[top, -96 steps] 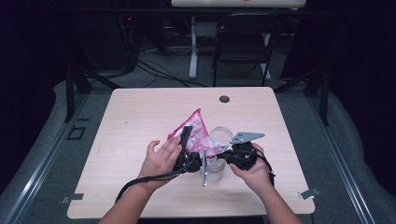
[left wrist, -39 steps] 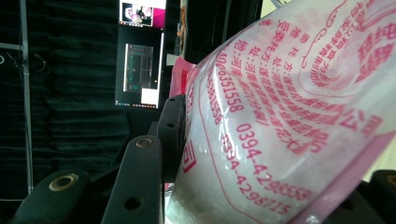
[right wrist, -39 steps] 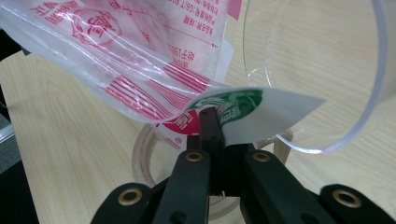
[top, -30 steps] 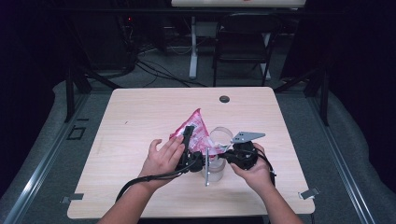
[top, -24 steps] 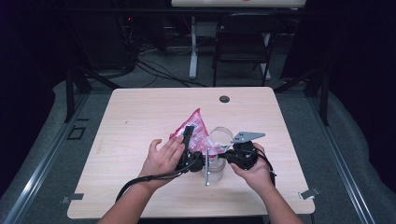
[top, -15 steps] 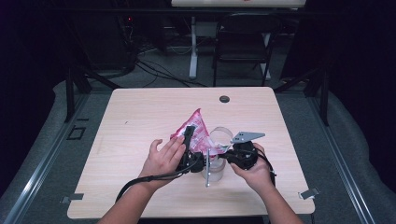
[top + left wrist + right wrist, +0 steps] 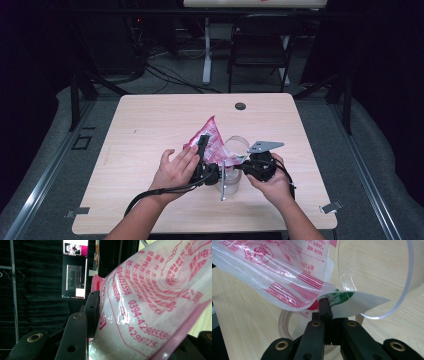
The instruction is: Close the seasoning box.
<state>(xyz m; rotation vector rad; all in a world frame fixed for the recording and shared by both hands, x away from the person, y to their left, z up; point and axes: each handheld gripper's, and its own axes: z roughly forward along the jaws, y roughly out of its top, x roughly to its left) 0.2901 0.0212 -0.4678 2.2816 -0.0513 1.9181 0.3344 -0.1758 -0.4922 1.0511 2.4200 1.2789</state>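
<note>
A pink-and-white plastic bag [image 7: 209, 139] with red print and white grains inside is held tilted above a clear cup [image 7: 233, 172] near the table's front middle. My left gripper [image 7: 202, 157] is shut on the bag's body [image 7: 155, 297], which bulges between its jaws. My right gripper [image 7: 244, 167] is shut on the bag's lower corner [image 7: 342, 302], a white and green flap that points at the cup's rim [image 7: 398, 300]. A hand backs each gripper.
The light wooden table [image 7: 150, 125] has bare room to the left and at the back. A black grommet [image 7: 240, 106] sits near its far edge. A chair [image 7: 260, 47] and cables stand beyond the table. Screens [image 7: 75, 267] glow in the dark background.
</note>
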